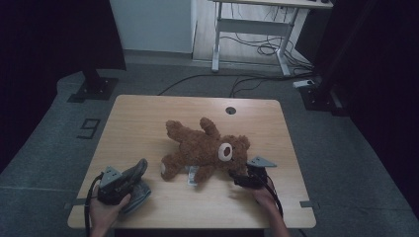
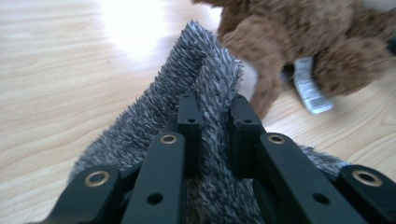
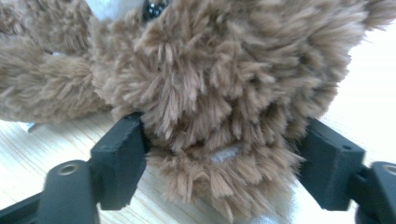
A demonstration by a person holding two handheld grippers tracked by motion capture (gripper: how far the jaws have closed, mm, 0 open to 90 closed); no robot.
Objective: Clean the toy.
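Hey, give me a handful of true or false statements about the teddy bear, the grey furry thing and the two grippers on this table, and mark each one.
1. The left gripper is shut on a grey furry cloth. True.
2. The brown teddy bear stands upright on its feet. False: it lies on the wooden table.
3. The right gripper has its jaws on either side of the bear's head. True; they look wide apart, not clamped.
4. The grey cloth is draped over the bear. False: it is beside the bear, at the left gripper.
5. A round hole sits near the table's far edge. True.
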